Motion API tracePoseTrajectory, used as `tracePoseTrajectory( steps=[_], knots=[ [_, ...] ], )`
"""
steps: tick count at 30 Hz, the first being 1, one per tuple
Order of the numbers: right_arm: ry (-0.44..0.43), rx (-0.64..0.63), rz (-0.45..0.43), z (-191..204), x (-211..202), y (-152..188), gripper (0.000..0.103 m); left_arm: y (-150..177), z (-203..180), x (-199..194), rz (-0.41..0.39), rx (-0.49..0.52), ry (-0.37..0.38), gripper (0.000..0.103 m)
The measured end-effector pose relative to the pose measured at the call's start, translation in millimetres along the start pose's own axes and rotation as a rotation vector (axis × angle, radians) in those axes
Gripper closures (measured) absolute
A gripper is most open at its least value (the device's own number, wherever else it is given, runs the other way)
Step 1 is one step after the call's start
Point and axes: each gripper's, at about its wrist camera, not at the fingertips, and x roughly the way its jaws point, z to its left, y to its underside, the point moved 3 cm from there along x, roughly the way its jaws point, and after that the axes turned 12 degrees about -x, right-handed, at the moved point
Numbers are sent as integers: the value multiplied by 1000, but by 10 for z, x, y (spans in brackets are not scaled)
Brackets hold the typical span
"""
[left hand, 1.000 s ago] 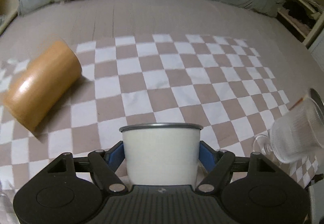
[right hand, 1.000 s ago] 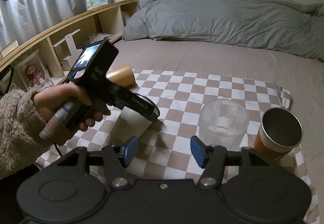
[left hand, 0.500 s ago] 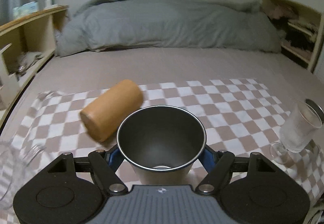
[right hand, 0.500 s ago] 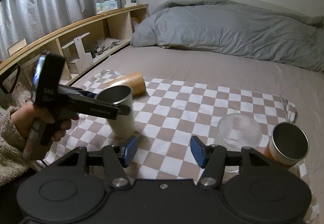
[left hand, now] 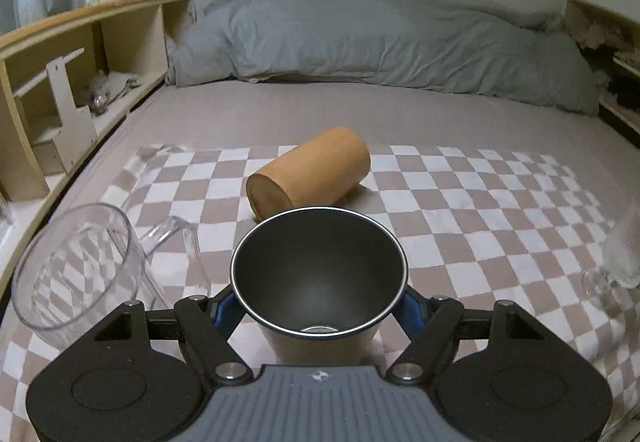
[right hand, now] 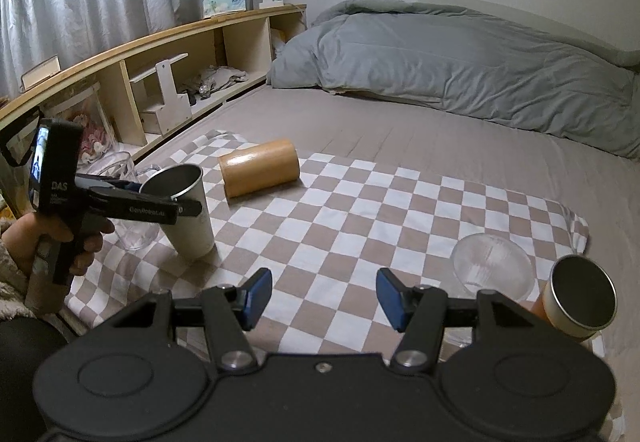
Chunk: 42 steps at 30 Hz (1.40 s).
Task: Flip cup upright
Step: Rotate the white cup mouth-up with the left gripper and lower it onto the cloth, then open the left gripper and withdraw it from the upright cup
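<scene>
Sitting upright between left gripper (left hand: 319, 308) fingers (left hand: 225, 309), cup (left hand: 319, 282) (mouth up)

The cup (left hand: 319, 274) is a metal tumbler, pale cream outside with a dark interior and a thin bright rim. It stands upright, mouth up, widening toward the top, its base on the checkered cloth (right hand: 360, 210) at the near left of the bed. It is clamped at mid-height between the blue pads of the left gripper (left hand: 319, 308).
</scene>
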Motion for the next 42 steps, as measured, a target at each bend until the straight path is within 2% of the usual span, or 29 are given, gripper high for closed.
tracePoseTrajectory(
  steps=[3,8,10,12,21,28,32,42],
  knots=[
    [-5,-1,0,19,0,1,44,25,-48,-5,7,43,-11,27],
    [-8,-3,0,26,-4,-8,44,50,-32,-11,27,38,-11,26],
    [-8,-3,0,23,-4,-8,44,43,-31,-25,39,32,-17,20],
    [-8,-1,-1,19,-4,-9,44,31,-29,-56,46,23,-9,6],
    [3,32,-61,74,-143,-77,38,-35,-101,-494,-12,-4,7,3],
    [92,47,-146,174,-342,-147,15,-43,-176,-1021,-105,-13,10,0],
    [138,74,-143,211,-413,-119,5,2,-200,-1220,-130,-3,6,0],
    [224,92,-137,399,-589,69,0,270,-226,-1531,-153,8,9,0]
  ],
)
